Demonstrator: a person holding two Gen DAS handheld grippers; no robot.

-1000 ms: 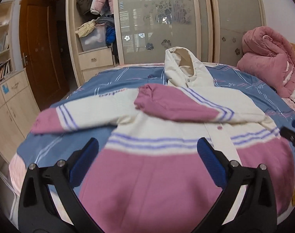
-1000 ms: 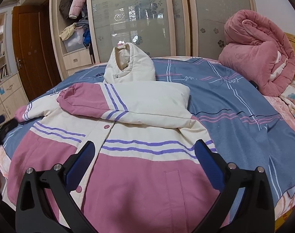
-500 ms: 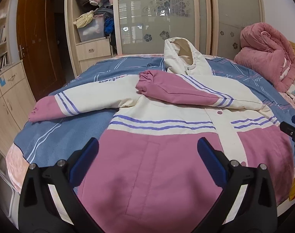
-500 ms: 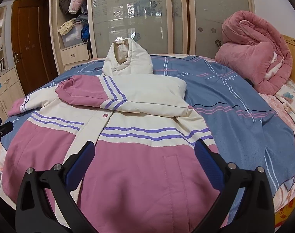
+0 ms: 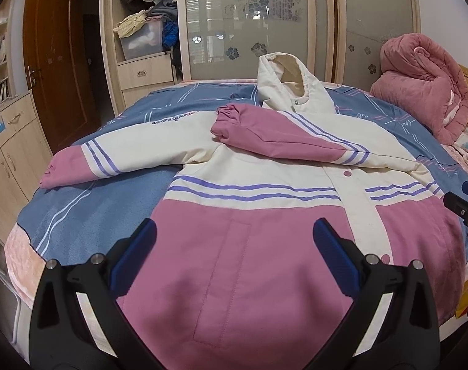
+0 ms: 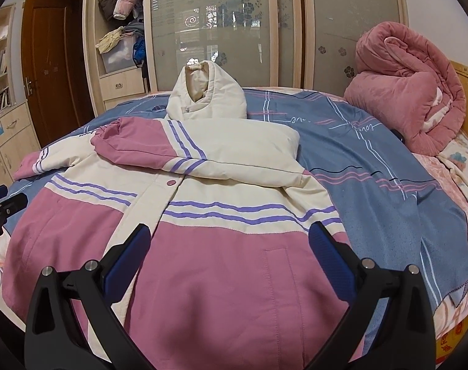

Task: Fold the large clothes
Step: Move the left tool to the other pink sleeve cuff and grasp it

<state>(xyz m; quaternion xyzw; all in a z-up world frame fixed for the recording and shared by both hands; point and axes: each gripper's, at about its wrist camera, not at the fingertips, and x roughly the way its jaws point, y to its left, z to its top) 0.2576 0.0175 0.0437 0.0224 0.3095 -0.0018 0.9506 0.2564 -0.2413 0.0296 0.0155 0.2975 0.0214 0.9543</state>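
A pink and cream hooded jacket (image 5: 252,222) with purple stripes lies face up on the bed, also in the right wrist view (image 6: 203,234). Its right sleeve (image 5: 280,141) is folded across the chest. Its left sleeve (image 5: 110,157) lies spread out to the left on the bedspread. The hood (image 5: 292,89) stands up at the far end. My left gripper (image 5: 234,246) is open and empty above the jacket's lower left hem. My right gripper (image 6: 229,245) is open and empty above the lower right hem. Each gripper shows at the edge of the other's view.
The bed has a blue patterned bedspread (image 6: 372,160). A rolled pink quilt (image 6: 409,86) sits at the bed's far right. A wardrobe with frosted sliding doors (image 5: 252,21) stands behind the bed. A wooden door (image 5: 52,61) and cabinets (image 5: 9,154) are on the left.
Both grippers have pulled back toward the near edge of the bed and lowered; the jacket's hem now fills more of each view. The jacket has not moved.
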